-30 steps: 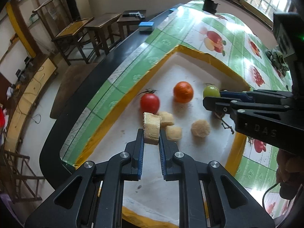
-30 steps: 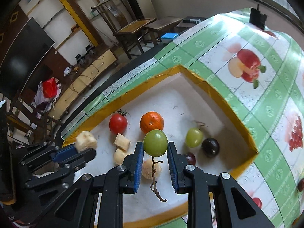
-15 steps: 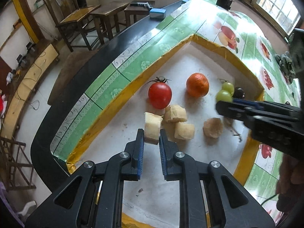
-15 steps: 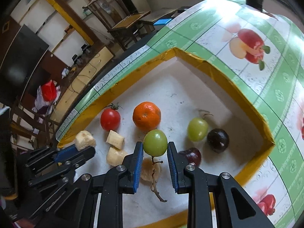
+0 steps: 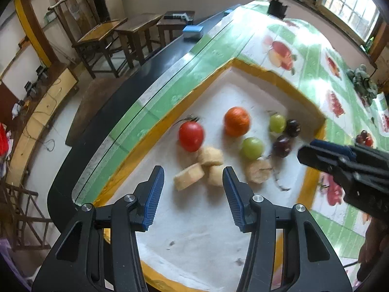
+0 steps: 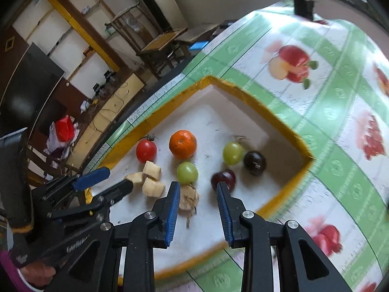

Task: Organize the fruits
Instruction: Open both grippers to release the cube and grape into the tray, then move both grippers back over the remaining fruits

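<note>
A white tray with a yellow rim (image 5: 245, 67) (image 6: 287, 131) holds the fruit. In it lie a red tomato (image 5: 191, 133) (image 6: 146, 150), an orange (image 5: 236, 121) (image 6: 182, 144), two green grapes (image 5: 252, 148) (image 5: 277, 123) (image 6: 187, 172) (image 6: 232, 153), dark grapes (image 5: 282, 142) (image 6: 254, 163) and several banana pieces (image 5: 189, 180) (image 6: 152, 186). My left gripper (image 5: 193, 178) is open and empty just before the banana pieces. My right gripper (image 6: 198, 188) is open and empty, just behind the near green grape.
The tray sits on a table with a green and white fruit-print cloth (image 5: 282, 53) (image 6: 340, 92). The table's dark edge (image 5: 102, 112) runs on the left. Wooden desks and chairs (image 5: 116, 36) stand beyond it. A blue box (image 5: 192, 31) lies at the table's far edge.
My left gripper opened and let go of the banana piece, which now lies in the tray. My right gripper opened and released the green grape into the tray, then drew back.
</note>
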`<state>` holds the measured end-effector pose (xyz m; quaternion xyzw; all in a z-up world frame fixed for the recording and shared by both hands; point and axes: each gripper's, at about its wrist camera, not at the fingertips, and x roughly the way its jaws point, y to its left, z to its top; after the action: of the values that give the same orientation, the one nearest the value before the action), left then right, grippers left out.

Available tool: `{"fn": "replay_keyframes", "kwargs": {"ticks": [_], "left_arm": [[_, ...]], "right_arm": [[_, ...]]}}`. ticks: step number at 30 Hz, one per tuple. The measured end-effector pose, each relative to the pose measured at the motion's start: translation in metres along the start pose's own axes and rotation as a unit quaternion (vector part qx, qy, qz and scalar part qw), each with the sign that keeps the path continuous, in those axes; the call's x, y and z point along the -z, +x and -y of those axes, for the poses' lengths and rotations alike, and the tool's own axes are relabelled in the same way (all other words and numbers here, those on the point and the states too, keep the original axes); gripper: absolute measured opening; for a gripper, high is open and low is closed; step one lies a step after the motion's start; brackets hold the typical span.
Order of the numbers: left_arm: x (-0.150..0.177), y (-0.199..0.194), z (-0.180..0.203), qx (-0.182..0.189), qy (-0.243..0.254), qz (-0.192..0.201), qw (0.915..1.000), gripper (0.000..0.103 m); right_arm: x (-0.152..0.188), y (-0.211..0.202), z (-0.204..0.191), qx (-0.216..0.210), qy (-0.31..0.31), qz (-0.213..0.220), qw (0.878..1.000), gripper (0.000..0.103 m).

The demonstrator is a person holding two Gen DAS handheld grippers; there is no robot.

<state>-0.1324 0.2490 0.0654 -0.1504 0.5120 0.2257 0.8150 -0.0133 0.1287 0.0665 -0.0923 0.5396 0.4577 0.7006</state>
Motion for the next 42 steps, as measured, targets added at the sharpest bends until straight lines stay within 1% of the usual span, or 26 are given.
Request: {"fn": "replay_keyframes", "kwargs": {"ticks": [5, 11, 18, 24, 29, 36, 40, 42], "left_arm": [[-0.007, -0.013, 0.035, 0.004, 0.036, 0.024, 0.9991, 0.050], [-0.010, -0.023, 0.091, 0.032, 0.085, 0.039, 0.9952, 0.050], [-0.003, -0.028, 0.163, 0.064, 0.148, 0.039, 0.9862, 0.050], [0.003, -0.035, 0.213, 0.084, 0.187, 0.044, 0.9778, 0.050], [0.006, -0.041, 0.246, 0.091, 0.212, 0.052, 0.9717, 0.050], [0.006, -0.038, 0.279, 0.094, 0.237, 0.053, 0.9655, 0.050], [0.006, -0.028, 0.290, 0.100, 0.240, 0.042, 0.9646, 0.050], [0.002, -0.020, 0.292, 0.117, 0.235, 0.030, 0.9645, 0.050]], "right_arm": [[0.019, -0.034, 0.013, 0.021, 0.021, 0.024, 0.999, 0.032], [0.047, -0.077, 0.044, 0.055, 0.065, 0.052, 0.995, 0.033], [0.088, -0.125, 0.087, 0.097, 0.120, 0.075, 0.985, 0.036], [0.120, -0.157, 0.121, 0.122, 0.160, 0.087, 0.976, 0.036], [0.138, -0.180, 0.146, 0.146, 0.183, 0.098, 0.967, 0.037], [0.155, -0.194, 0.174, 0.150, 0.208, 0.103, 0.961, 0.037], [0.159, -0.194, 0.185, 0.147, 0.215, 0.100, 0.960, 0.038], [0.160, -0.193, 0.190, 0.146, 0.218, 0.099, 0.960, 0.038]]}}
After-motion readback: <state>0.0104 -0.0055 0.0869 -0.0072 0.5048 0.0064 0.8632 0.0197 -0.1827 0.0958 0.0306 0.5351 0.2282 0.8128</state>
